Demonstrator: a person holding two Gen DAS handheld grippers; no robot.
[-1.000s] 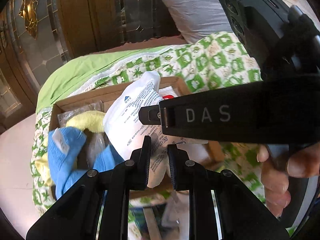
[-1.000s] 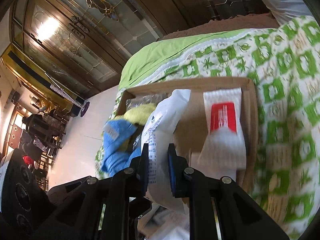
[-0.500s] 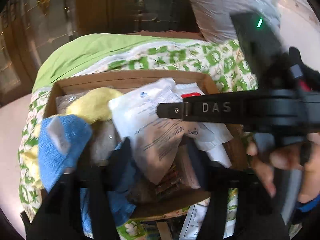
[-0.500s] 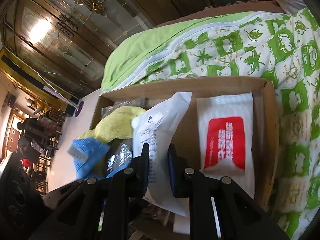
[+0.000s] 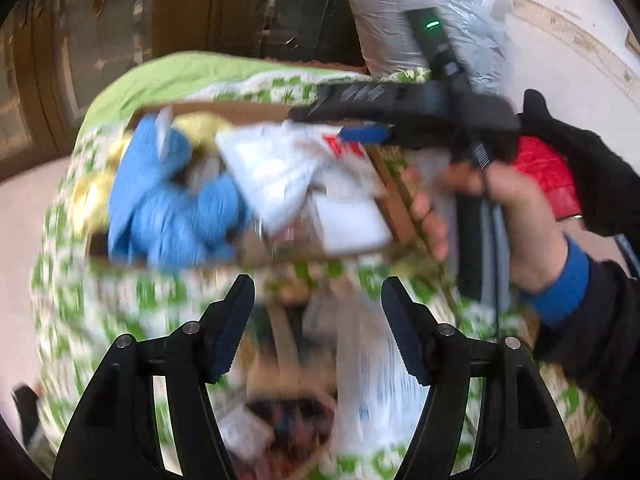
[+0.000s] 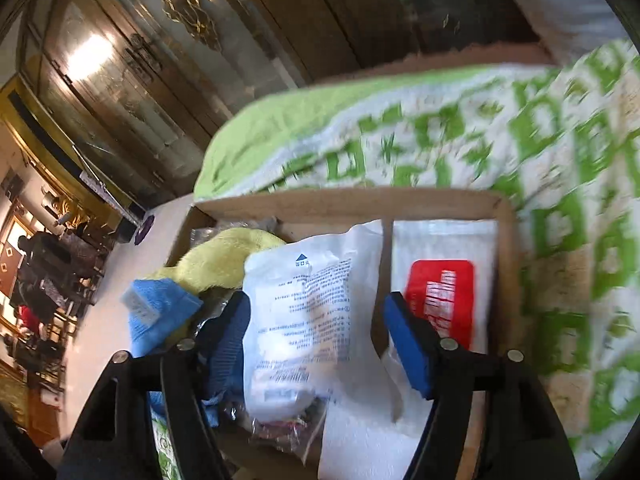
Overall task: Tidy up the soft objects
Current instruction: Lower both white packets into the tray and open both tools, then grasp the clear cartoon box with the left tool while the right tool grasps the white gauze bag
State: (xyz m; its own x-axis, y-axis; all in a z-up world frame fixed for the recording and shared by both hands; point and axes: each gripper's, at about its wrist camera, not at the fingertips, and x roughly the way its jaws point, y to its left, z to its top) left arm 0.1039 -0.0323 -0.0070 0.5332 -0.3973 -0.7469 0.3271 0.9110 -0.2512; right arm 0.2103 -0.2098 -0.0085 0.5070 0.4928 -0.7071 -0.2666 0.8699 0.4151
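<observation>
A cardboard box [image 6: 352,200] [image 5: 396,200] on the bed holds a blue cloth [image 6: 156,312] [image 5: 168,200], a yellow plush [image 6: 228,256], a white printed packet [image 6: 304,312] [image 5: 272,168] and a red-labelled white pack [image 6: 440,292]. My right gripper [image 6: 316,300] [image 5: 332,120] hangs over the box. Its jaws are opening, and the white packet lies between them, clear of both blue pads. My left gripper [image 5: 316,292] is open and holds nothing. It sits back from the box's near wall, above blurred packets [image 5: 368,380] on the bedspread.
The green and white bedspread [image 6: 480,140] [image 5: 80,300] surrounds the box. A person's hand [image 5: 512,208] grips the right tool beside the box's right wall. A plastic-wrapped pillow [image 5: 420,12] lies behind it. A dark wooden wardrobe [image 6: 160,60] stands past the bed.
Both grippers were shut on the white packet and have let it go. The left one opened and drew back from the box. The packet now lies in the box.
</observation>
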